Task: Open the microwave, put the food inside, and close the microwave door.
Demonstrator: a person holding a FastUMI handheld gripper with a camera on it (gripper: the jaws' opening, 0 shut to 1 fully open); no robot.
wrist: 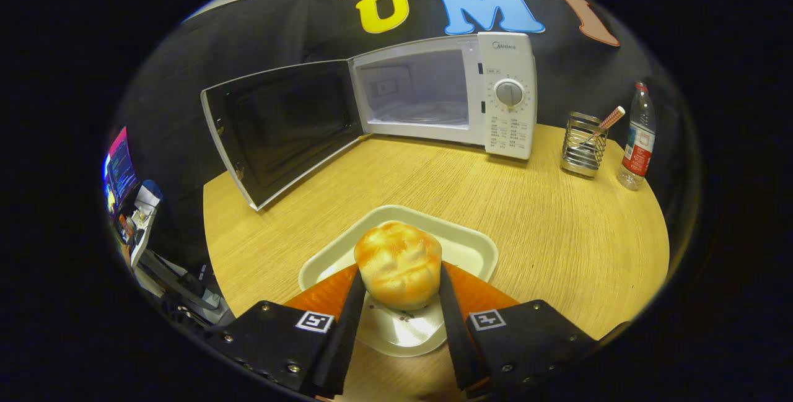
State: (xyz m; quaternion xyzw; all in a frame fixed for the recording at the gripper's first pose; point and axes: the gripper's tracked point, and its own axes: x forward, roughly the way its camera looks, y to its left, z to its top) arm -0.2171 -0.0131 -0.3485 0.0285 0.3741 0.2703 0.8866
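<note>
The gripper was seen pinching the bun, one finger pressed against each side of it. The bun was held over a cream tray that lay on the wooden tabletop; a small white plate was visible beneath the bun, between the fingers. Whether the bun was touching the plate could not be told.

Beyond the tray, at the back of the tabletop, the white microwave was found with its door swung wide open toward the left, the cavity exposed and the glass turntable visible inside. To the right of the microwave a wire holder with a striped straw was placed, and just beside it a water bottle was standing upright
</note>
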